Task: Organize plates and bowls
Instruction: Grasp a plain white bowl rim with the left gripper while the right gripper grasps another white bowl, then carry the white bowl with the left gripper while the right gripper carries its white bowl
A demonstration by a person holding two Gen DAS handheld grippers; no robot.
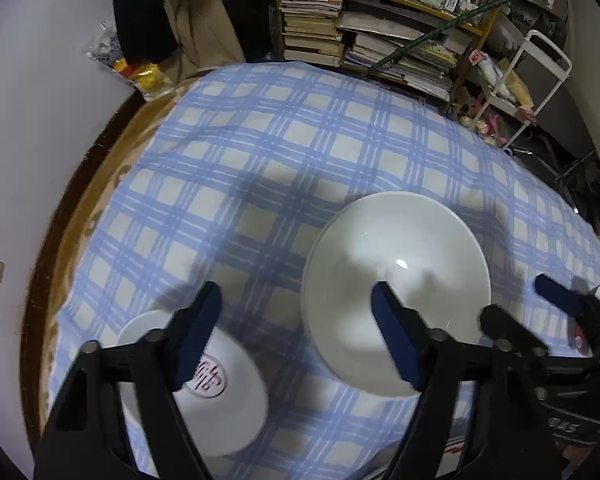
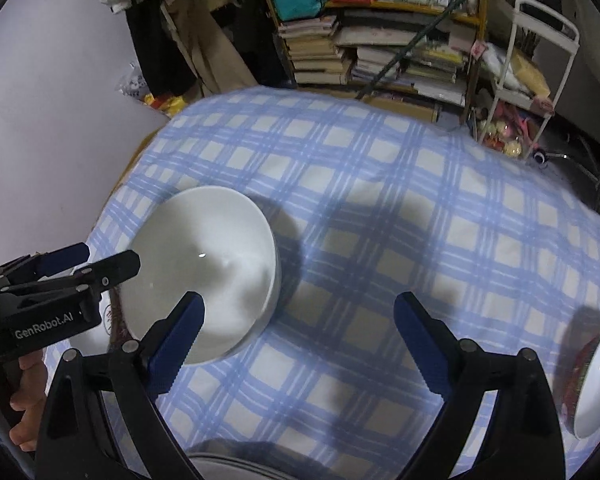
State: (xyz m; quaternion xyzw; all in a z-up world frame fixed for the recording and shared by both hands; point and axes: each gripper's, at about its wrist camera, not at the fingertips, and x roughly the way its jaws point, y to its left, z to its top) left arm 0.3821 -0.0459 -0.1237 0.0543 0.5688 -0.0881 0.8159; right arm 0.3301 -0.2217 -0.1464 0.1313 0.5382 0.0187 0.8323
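Observation:
A large white bowl (image 1: pixel 396 280) stands on the blue checked tablecloth (image 1: pixel 300 152); it also shows in the right wrist view (image 2: pixel 204 264). A white plate with a red round mark (image 1: pixel 216 392) lies at the lower left, under my left gripper (image 1: pixel 296 328), which is open and empty above the gap between plate and bowl. My right gripper (image 2: pixel 300 332) is open and empty, hovering over bare cloth right of the bowl; it shows at the right edge of the left wrist view (image 1: pixel 540 304). A bowl with a red patterned outside (image 2: pixel 592 384) sits at the far right.
The round wooden table's rim (image 1: pixel 56 264) shows at the left beside a white wall. Behind the table stand a shelf of stacked books (image 1: pixel 380 40) and a white cart (image 1: pixel 532 76). A grey rim (image 2: pixel 236 460) shows at the bottom edge.

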